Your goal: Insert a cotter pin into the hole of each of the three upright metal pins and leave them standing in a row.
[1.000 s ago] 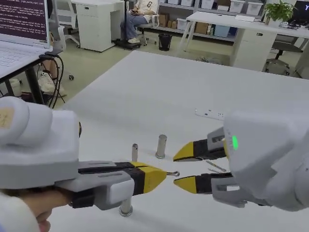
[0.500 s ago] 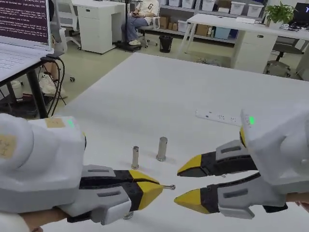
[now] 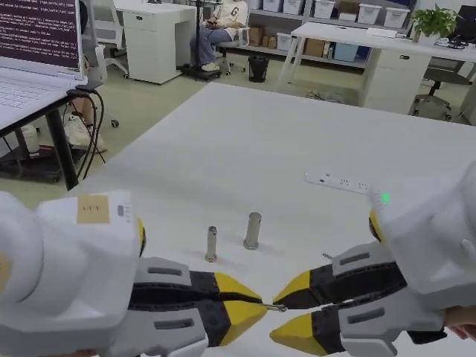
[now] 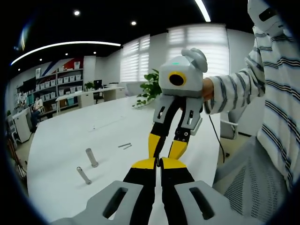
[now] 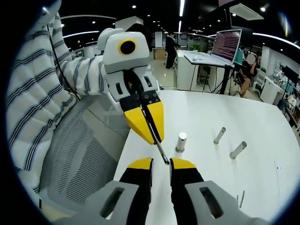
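Pinching the cotter pin (image 3: pixel 272 307), your left gripper (image 3: pixel 256 308) faces your right gripper (image 3: pixel 288 311). Those right jaws stand parted around the pin's end.

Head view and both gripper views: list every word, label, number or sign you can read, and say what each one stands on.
Laptop screen, head view: rows of pale text on a dark purple ground, too small to read.
Tan sticker on the housing of the left gripper: faint marks, too blurred to read.
Laptop screen, right gripper view: too small to read.
No text in any of the three views can be read.
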The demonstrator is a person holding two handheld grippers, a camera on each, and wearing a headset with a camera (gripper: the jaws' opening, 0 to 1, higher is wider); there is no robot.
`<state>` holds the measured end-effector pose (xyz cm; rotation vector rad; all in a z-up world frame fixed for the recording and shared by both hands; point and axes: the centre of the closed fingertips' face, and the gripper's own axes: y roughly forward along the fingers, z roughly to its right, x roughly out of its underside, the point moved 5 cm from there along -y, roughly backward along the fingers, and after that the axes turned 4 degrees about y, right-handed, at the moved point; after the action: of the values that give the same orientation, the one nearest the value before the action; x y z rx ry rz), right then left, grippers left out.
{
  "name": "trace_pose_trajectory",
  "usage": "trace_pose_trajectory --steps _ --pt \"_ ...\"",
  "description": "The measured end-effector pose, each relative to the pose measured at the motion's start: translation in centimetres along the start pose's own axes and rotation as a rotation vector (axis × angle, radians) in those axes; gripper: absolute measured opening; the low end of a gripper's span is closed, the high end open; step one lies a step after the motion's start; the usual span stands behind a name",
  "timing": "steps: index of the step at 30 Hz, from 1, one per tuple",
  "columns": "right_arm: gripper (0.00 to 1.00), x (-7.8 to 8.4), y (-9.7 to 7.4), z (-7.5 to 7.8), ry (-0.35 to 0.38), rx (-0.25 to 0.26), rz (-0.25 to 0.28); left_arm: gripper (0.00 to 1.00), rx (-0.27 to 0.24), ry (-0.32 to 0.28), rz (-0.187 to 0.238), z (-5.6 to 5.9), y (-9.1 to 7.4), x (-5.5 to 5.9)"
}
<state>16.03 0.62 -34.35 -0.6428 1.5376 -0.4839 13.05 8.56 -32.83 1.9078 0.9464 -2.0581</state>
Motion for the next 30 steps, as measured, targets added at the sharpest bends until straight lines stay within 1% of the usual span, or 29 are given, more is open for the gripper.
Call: trace_pose_trajectory --steps 3,8,12,15,16,18,20,21,22,23,26,28,30 --pt "0.07 0.1 0.1 -0.2 0.005 -0.011 0.002 0.0 0.018 0.022 -0.003 0.3 0.1 0.1" --pt "0.0 0.2 0.1 -0.2 0.012 -0.013 0.002 0.0 0.035 0.027 -0.014 0.5 0.1 0.5" --pt "0.0 0.2 0.0 -0.4 0.042 -0.025 0.017 0.0 0.042 0.026 -0.019 0.6 -0.1 0.7" --pt "0.0 0.1 0.1 -0.6 0.034 -0.034 0.011 0.0 0.05 0.037 -0.023 0.7 -0.2 0.8" --pt "0.0 0.2 0.2 -0.7 0.032 -0.036 0.007 0.0 0.053 0.034 -0.025 0.8 -0.2 0.9" --pt "0.0 0.2 0.3 -0.8 0.04 -0.04 -0.001 0.0 0.064 -0.014 -0.03 0.8 -0.4 1.1" --pt "0.0 0.2 0.3 -1.0 0.045 -0.044 -0.001 0.0 0.068 -0.018 -0.035 0.7 -0.5 1.3" --pt "0.0 0.1 0.4 -1.1 0.046 -0.045 0.001 0.01 0.066 -0.007 -0.042 0.7 -0.6 1.4" --pt "0.0 0.0 0.4 -1.3 0.052 -0.051 0.005 0.01 0.069 0.008 -0.061 0.5 -0.7 1.6" --pt "0.0 0.0 0.5 -1.3 0.055 -0.051 0.007 0.02 0.068 0.01 -0.067 0.4 -0.8 1.7" --pt "0.0 -0.2 0.8 -1.5 0.063 -0.05 0.001 0.02 0.052 0.008 -0.081 -0.4 -1.2 2.0" --pt "0.0 -0.4 0.9 -1.4 0.067 -0.031 0.002 0.01 0.045 0.003 -0.084 -0.8 -1.4 2.3" --pt "0.0 -0.6 1.0 -1.1 0.08 -0.009 0.002 0.04 0.032 -0.002 -0.087 -1.1 -1.6 2.6"
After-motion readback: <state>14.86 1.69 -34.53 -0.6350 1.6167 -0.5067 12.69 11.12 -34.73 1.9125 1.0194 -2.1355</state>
